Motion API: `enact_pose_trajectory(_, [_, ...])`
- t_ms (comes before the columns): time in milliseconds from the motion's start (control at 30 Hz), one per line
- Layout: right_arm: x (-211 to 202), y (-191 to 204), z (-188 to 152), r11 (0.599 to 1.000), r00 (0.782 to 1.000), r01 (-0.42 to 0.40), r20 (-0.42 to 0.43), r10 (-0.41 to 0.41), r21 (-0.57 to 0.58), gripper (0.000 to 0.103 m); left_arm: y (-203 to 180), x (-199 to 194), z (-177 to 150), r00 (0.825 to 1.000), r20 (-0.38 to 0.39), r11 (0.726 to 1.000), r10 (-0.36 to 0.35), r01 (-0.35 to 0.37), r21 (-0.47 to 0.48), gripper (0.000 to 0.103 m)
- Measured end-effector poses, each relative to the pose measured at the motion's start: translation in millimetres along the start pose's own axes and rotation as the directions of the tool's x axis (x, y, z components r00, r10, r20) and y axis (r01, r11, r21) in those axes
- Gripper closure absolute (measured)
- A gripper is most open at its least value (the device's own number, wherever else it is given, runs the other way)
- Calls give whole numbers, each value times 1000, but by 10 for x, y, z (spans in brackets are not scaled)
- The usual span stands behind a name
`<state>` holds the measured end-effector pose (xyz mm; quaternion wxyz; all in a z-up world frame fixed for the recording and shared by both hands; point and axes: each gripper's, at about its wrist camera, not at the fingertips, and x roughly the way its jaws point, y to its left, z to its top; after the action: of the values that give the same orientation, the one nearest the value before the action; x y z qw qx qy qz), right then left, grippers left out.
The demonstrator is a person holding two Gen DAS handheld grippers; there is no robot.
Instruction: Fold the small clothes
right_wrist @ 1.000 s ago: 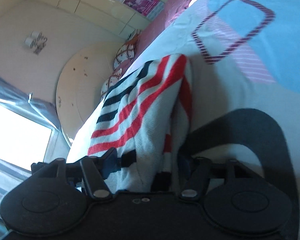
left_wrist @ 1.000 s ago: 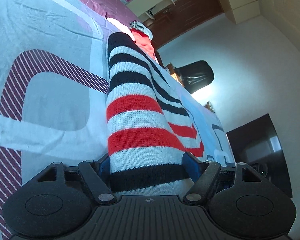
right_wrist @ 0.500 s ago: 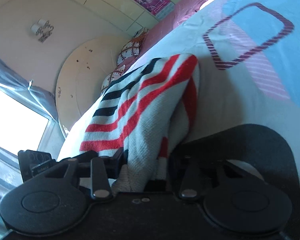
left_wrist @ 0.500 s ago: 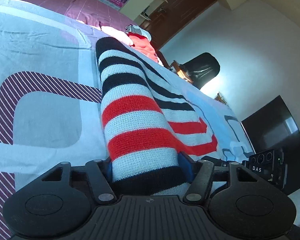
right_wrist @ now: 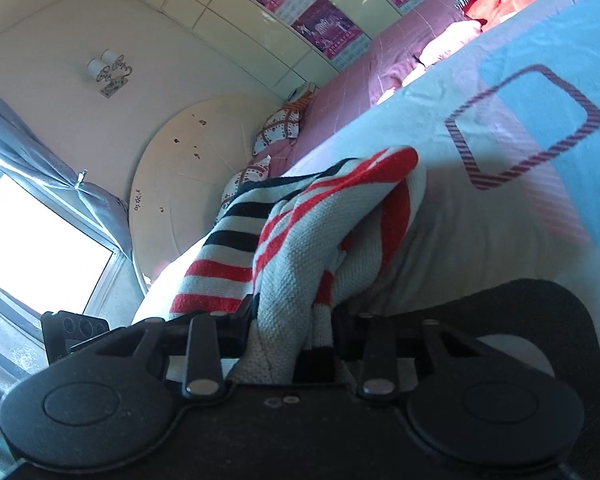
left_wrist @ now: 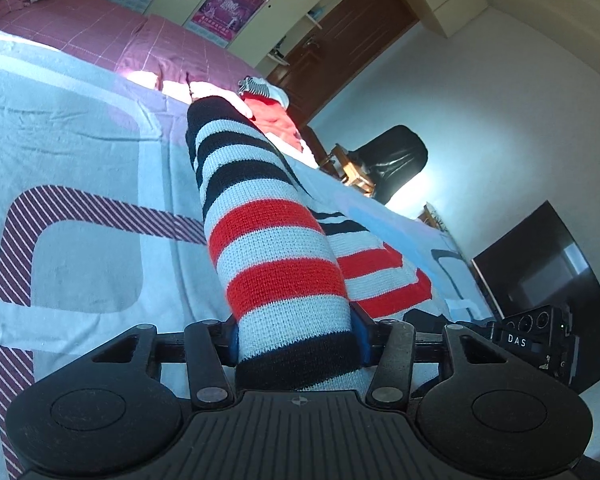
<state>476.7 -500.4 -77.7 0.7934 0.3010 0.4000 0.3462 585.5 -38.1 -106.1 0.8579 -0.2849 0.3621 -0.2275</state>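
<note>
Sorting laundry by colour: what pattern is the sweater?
Red, black and white stripes on the sweater, clearest in left wrist view.

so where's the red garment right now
In the left wrist view the red garment lies at the far end of the bed beyond the striped sweater, beside a small striped piece, near the pink bedding.

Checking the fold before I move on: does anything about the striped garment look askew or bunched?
In the right wrist view the striped knit garment is crumpled in the right gripper, showing its pale reverse. In the left gripper it lies smooth. Nothing looks damaged.
</note>
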Motion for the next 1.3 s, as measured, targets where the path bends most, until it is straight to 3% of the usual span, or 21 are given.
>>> enact_pose_trajectory(267, [-44, 331, 7, 999, 1000, -7, 17, 7, -37, 67, -75, -407, 91, 999, 44, 999, -18, 16, 29, 53])
enact_pose_trajectory(500, [286, 888, 13, 994, 999, -36, -7, 36, -100, 67, 151, -1074, 157, 994, 113, 1000, -8, 6, 22, 53])
enact_pose_trajectory(1000, [1582, 1926, -504, 977, 979, -151, -158, 127, -148, 68, 1373, -2677, 21, 975, 191, 992, 116, -102, -80, 53])
enact_pose_trajectory(1300, [2310, 2185, -1181, 982, 940, -164, -317, 127, -96, 68, 2242, -3075, -638, 969, 158, 957, 188, -144, -253, 53])
